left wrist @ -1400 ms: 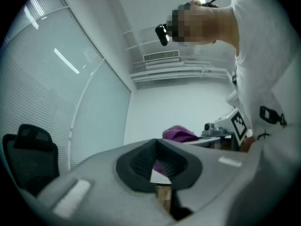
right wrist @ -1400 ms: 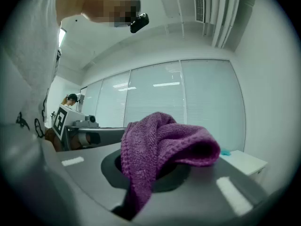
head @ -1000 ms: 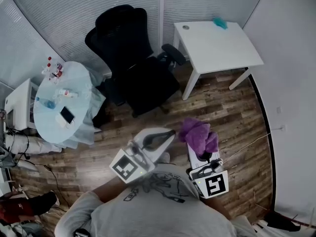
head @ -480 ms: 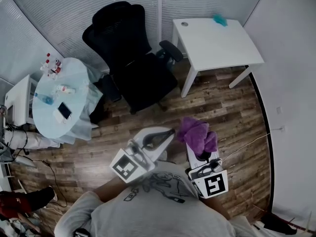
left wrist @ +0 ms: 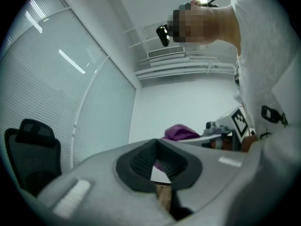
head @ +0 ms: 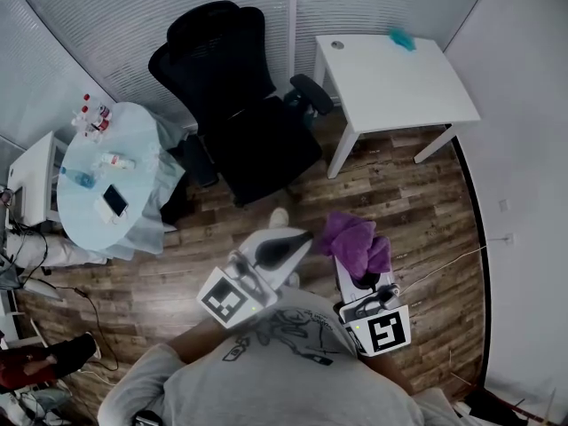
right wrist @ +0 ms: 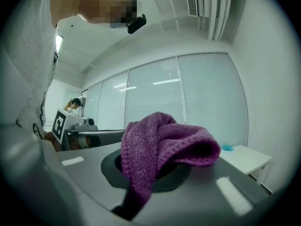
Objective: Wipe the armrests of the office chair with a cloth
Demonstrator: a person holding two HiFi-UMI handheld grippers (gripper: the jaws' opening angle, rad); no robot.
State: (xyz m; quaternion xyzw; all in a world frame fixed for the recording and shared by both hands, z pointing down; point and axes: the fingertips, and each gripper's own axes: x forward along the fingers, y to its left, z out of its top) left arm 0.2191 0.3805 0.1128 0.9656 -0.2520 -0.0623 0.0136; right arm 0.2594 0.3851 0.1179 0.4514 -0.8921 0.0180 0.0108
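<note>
Near my chest, both tools hang over the wooden floor [head: 404,193], well apart from the office chair [head: 235,114]. My right tool [head: 362,272] is clamped on the purple cloth [head: 355,242], which bunches over the tips and hides them. In the right gripper view the cloth [right wrist: 160,145] fills the right tool [right wrist: 150,171] and droops off its near side. My left tool [head: 282,248] is narrow and empty. The left gripper view shows its pads [left wrist: 141,161] meeting at the far tip, with only a sliver of floor between them.

Bare floor lies open between me and the chair, with one shoe [head: 279,217] stepping onto it. The chair stands far from me, against the blinds. It is hemmed by the round worktop [head: 133,229] with its draped cover on the left and the white worktop [head: 390,78] on the right. The right armrest [head: 311,93] sits just beside the white worktop's near-left leg. The left armrest [head: 200,160] is near the hanging cover. A grey wall closes the right side, and a thin cable [head: 444,260] trails across the floor there.

The chair's base is hidden under the seat, and the left armrest is dark on dark, hard to outline. In the left gripper view the chair [left wrist: 33,154] is cut off at the left edge. A small teal thing [head: 399,39] on the white worktop is too small to name
</note>
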